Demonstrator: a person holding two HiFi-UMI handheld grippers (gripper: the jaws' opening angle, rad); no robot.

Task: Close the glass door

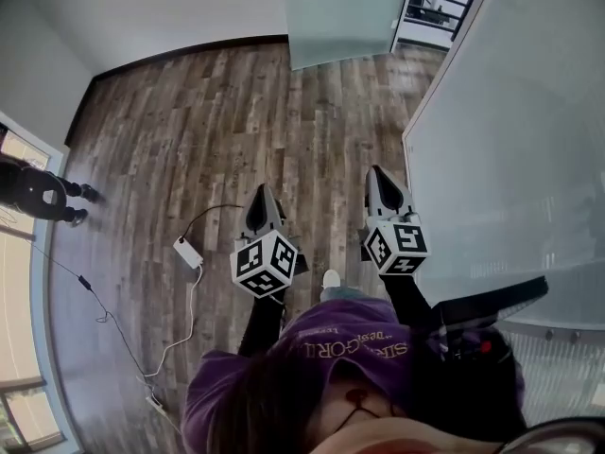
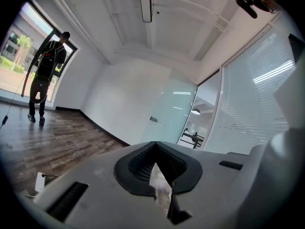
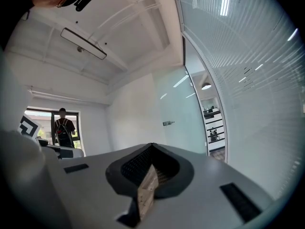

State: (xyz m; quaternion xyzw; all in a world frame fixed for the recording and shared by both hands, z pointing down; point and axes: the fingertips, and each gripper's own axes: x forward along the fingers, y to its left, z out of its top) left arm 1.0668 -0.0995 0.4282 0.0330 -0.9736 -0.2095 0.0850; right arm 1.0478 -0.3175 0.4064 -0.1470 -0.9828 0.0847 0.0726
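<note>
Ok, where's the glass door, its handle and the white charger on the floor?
glass door [image 1: 345, 17], head view, middle of its pane.
door handle [image 3: 167, 123], right gripper view, its middle.
white charger [image 1: 187, 252], head view, its top.

I am standing in an office: frosted glass partitions [image 1: 510, 140] and a glass door [image 1: 345, 17] are bordering a plank floor [image 1: 189, 130], a strip light [image 3: 83, 43] is hanging overhead, and desks [image 2: 193, 137], I think, are showing through the doorway [image 1: 437, 3].

Daylight is coming through a tall window [image 2: 12, 66] onto a dark wood-plank floor [image 1: 189, 112]. White walls [image 2: 124, 99] are enclosing the room, and a long lamp [image 3: 83, 43] is hanging from the white ceiling [image 3: 138, 18].
</note>
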